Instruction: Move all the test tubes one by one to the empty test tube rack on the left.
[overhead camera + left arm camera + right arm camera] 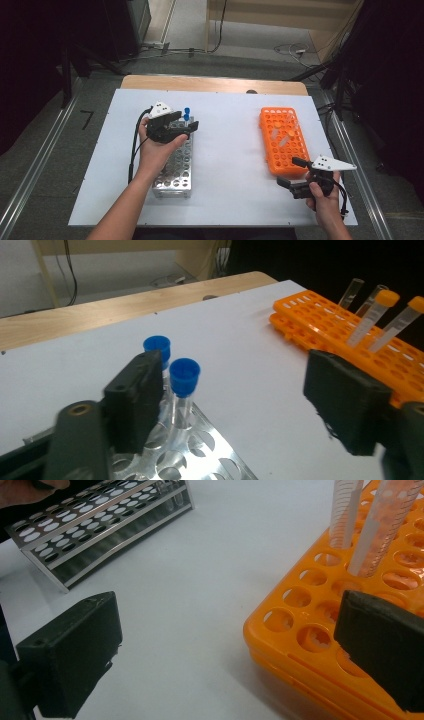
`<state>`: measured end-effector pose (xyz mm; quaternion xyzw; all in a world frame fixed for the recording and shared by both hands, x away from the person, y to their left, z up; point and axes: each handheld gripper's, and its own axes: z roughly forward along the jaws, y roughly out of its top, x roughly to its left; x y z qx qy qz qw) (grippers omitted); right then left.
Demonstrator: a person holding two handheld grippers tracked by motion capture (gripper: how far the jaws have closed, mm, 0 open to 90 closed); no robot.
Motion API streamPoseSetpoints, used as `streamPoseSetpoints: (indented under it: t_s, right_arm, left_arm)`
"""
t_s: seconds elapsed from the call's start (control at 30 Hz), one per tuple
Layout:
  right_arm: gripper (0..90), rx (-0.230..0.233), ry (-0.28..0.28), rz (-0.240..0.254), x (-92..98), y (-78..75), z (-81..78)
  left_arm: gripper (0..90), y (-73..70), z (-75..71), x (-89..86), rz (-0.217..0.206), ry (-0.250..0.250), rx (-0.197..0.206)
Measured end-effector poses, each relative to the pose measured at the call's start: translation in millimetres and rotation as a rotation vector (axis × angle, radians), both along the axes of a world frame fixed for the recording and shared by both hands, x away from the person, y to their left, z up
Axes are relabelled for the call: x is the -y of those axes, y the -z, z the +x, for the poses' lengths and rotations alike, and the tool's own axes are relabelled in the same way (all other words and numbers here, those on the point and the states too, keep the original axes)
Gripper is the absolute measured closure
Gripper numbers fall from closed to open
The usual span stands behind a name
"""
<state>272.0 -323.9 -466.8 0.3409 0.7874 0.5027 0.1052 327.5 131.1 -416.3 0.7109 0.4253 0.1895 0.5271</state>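
Left tongs point(189, 124) are standing wide, gripping nothing, beside two blue-capped tubes point(183, 385) seated at the metal rack's point(175, 170) twelve o'clock end. Right tongs point(294, 172) are gaping empty at the orange rack's point(282, 140) six o'clock corner.

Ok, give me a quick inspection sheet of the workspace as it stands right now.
Surface: white sheet on a wooden table, flat.
Job's things: two blue-capped tubes upright at the far end of the metal rack; orange rack holds a few tubes, two orange-capped.
Clutter: nothing seen.
Grippers: left gripper over the metal rack, jaws open beside the blue-capped tubes, not pressing them; right gripper at the orange rack's near corner, jaws open, empty.
Cables: black cable trails from the left gripper; loose cables on the floor behind.
Surroundings: grey floor, metal rails at both sides.
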Motion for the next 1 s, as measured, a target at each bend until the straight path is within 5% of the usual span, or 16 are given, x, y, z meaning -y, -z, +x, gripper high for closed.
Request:
streamPoseSetpoints:
  t_s: [0.3,1.0]
  right_arm:
    - [0.0,0.001,0.003,0.0,-0.5,-0.9,1.1]
    - [0.0,0.014,0.052,0.015,-0.8,-11.2,16.9]
  left_arm:
    - [1.5,-3.7,-27.1,-4.0,-0.021,0.038,0.007]
    - [0.0,6.5,-85.2,-10.7,-0.054,0.046,0.047]
